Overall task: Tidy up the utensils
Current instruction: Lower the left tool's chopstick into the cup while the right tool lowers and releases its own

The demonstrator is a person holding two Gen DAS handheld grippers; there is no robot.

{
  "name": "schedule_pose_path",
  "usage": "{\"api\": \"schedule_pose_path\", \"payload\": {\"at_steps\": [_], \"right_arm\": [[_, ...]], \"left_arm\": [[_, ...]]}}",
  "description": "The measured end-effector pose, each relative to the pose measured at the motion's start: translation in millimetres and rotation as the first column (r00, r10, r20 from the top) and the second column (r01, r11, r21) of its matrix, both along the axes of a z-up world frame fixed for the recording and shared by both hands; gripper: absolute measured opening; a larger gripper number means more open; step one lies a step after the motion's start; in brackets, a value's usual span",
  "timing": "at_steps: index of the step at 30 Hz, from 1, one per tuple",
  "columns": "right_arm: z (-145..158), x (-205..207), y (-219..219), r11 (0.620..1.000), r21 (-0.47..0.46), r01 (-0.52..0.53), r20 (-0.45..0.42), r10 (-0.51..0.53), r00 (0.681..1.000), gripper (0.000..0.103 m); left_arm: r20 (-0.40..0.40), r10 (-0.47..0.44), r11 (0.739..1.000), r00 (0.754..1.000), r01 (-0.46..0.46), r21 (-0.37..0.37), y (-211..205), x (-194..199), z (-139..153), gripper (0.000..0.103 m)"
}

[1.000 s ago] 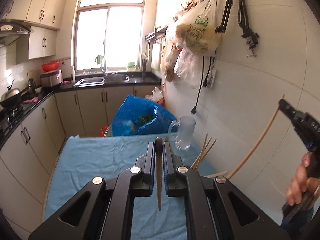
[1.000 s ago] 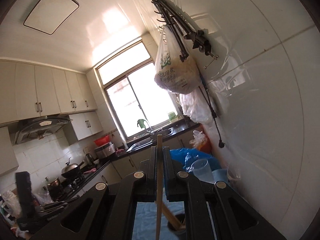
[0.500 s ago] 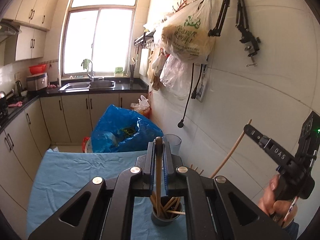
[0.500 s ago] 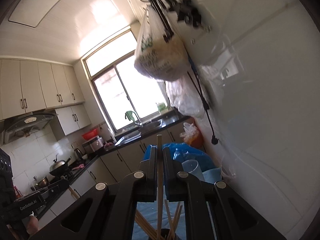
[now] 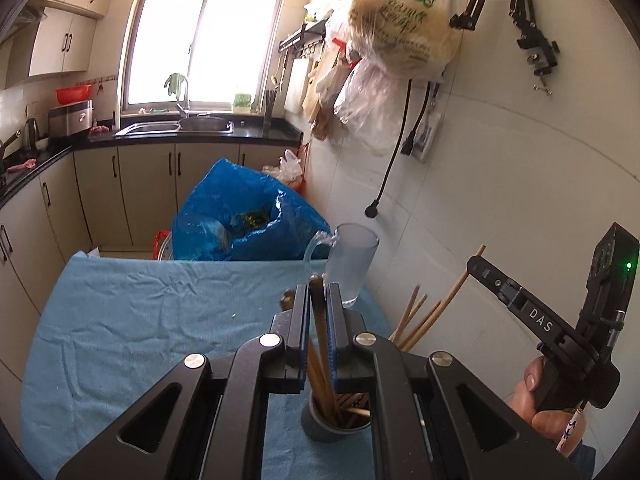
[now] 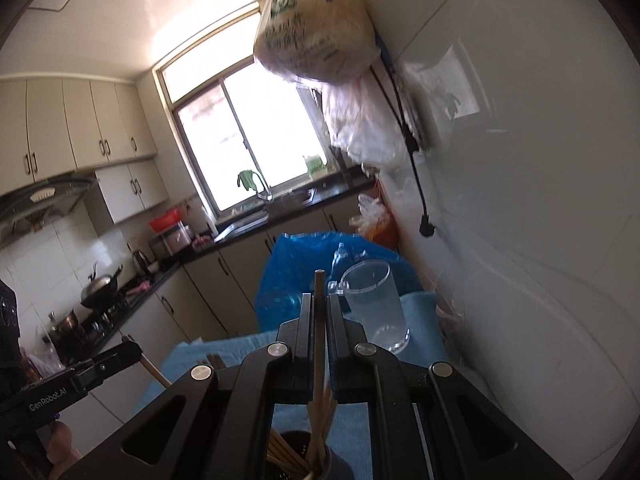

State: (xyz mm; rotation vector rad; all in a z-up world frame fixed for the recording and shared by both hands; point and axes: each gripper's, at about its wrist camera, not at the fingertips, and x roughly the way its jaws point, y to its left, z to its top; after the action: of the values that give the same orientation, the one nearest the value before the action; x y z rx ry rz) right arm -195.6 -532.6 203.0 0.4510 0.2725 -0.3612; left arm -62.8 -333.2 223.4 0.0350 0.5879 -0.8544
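"DAS" on right hand-held gripper [image 5: 476, 265] | "GenRobot.AI" on left hand-held gripper [image 6: 134, 350]

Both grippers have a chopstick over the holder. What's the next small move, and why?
Probably lower the left gripper a little, then open it: its dark-tipped wooden chopstick already points into the dark cylindrical holder crowded with chopsticks, so it should drop in.

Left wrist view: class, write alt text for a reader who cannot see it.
The left gripper is shut on a dark chopstick above a grey holder of chopsticks on a blue tablecloth. At right, the right gripper holds a pale chopstick near the tiled wall. A clear mug stands behind.
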Motion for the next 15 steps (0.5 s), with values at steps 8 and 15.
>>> {"api": "schedule_pose_path", "payload": {"at_steps": [8,15], "right_arm": [[-23.9,10.1,-0.9,1.000,0.017,-0.024,-0.076,0.025,0.997,0.006],[-34.2,12.1,-3.2,0.998,0.036,-0.053,-0.131,0.058,0.990,0.007]], "left_arm": [[-0.036,-0.001,0.999,0.999,0.002,0.044,3.4,5.2,-27.0,0.008],[-0.043,0.013,0.997,0.999,-0.009,0.079,5.4,11.5,-43.2,0.009]]}}
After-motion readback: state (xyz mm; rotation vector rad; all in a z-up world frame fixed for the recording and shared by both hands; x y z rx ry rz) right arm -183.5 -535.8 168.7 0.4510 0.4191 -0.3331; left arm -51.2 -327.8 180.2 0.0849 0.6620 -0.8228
